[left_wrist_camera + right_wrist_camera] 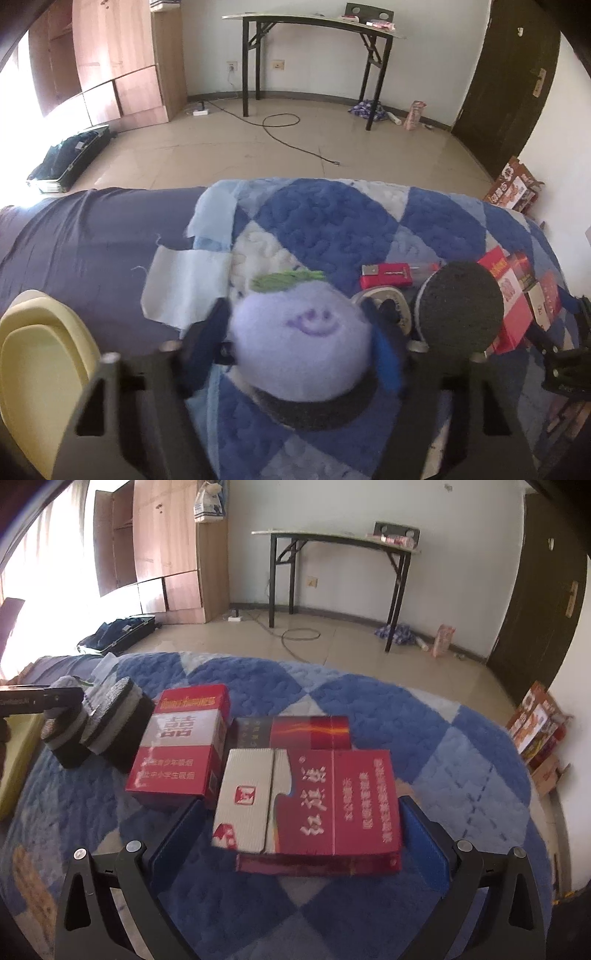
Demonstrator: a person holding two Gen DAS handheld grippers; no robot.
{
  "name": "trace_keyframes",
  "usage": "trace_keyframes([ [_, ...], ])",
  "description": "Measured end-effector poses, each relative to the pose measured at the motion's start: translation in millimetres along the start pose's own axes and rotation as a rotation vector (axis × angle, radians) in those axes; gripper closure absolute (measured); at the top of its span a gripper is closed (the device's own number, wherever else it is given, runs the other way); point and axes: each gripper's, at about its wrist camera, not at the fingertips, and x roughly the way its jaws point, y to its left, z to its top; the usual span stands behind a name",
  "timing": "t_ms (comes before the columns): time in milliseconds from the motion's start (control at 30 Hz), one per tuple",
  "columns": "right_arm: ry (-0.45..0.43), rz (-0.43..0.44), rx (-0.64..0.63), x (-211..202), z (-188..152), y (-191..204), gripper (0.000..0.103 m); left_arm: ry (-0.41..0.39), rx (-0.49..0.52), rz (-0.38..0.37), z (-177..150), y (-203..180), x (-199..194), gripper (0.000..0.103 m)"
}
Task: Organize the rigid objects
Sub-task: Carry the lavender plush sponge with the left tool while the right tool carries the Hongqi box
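Little looks sorted yet: everything is still loose on the quilted bed (424, 716). Our left gripper (295, 343) is clamped on the fuzzy lilac toy (299, 354) near the yellow tray (40, 369); our right gripper (299, 834) stands apart around a glossy red carton (314, 805), pads not pressing.

L claw (301, 354) tilts steeply down, its black arms w/ blue-padded fingers (386, 347) closed in against both sides of a round lilac plush toy with a drawn smile and green tuft (301, 350). R claw (295, 834) angles down less steeply, jaws spread wide either side of a red and silver cardboard box with white characters (310, 805); its blue pads (424, 834) sit just beside the box ends, contact unclear.
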Motion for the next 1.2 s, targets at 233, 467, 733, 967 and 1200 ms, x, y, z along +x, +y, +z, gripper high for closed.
trace_keyframes([
  [233, -0.034, 0.039, 0.015, -5, -9, -10, 0.014, -0.070, -0.008, -0.056, -3, 3, -20, 0.044],
  [467, -0.207, 0.071, -0.005, -74, -2, -9, 0.014, -0.157, -0.037, -0.061, -36, 57, -107, 0.044],
  [733, -0.178, 0.564, -0.407, -101, 26, 199, 0.014, -0.170, -0.229, 0.235, -94, 211, -194, 0.044],
  [967, -0.021, 0.704, -0.673, -55, 10, 367, 0.014, -0.034, -0.249, 0.130, -102, 271, -117, 0.044],
  [1200, 0.067, 0.642, -0.781, -8, -9, 444, 0.014, 0.033, -0.242, 0.131, -108, 283, -65, 0.044],
])
